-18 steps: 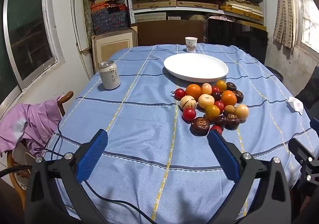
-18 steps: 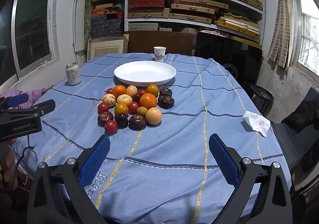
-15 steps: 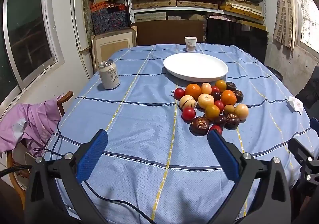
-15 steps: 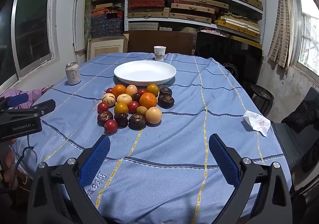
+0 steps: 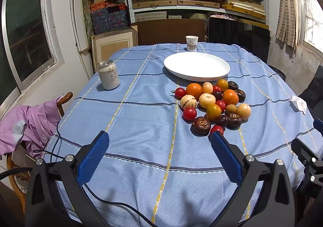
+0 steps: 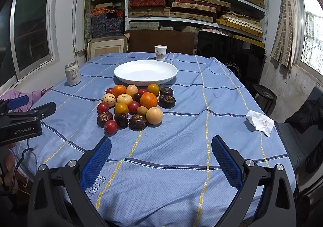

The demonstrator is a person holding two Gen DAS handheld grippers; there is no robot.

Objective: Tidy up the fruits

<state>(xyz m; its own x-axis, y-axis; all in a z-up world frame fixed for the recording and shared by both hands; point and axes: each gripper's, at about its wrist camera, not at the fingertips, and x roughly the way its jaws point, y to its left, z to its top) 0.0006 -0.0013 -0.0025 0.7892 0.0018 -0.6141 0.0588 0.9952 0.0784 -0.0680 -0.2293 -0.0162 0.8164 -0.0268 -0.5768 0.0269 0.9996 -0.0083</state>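
Two handheld claws hang over the near edge of a table draped in a blue striped cloth [image 5: 129, 118]. The left claw [image 5: 159, 136] has its blue-padded jaws spread wide with nothing between them; the right claw [image 6: 161, 142] is likewise spread wide and empty.

A tight cluster of fruit [image 5: 214, 105] lies ahead of the left claw and off to its right, the nearest piece, a red tomato [image 5: 217, 129], showing just beyond the tip of its right finger. Seen from the right claw, the same fruit [image 6: 133, 105] sits ahead and to its left, a red tomato [image 6: 110, 126] closest to its left finger.

Beyond the pile, touching or nearly touching its far edge, rests an empty white plate [image 5: 196, 65], with a paper cup [image 5: 191, 43] farther back.

A drink can [image 5: 108, 74] stands upright far ahead and left of the left claw, well apart from the fruit. A crumpled tissue [image 6: 260, 123] lies ahead and to the right of the right claw, near the table's edge.
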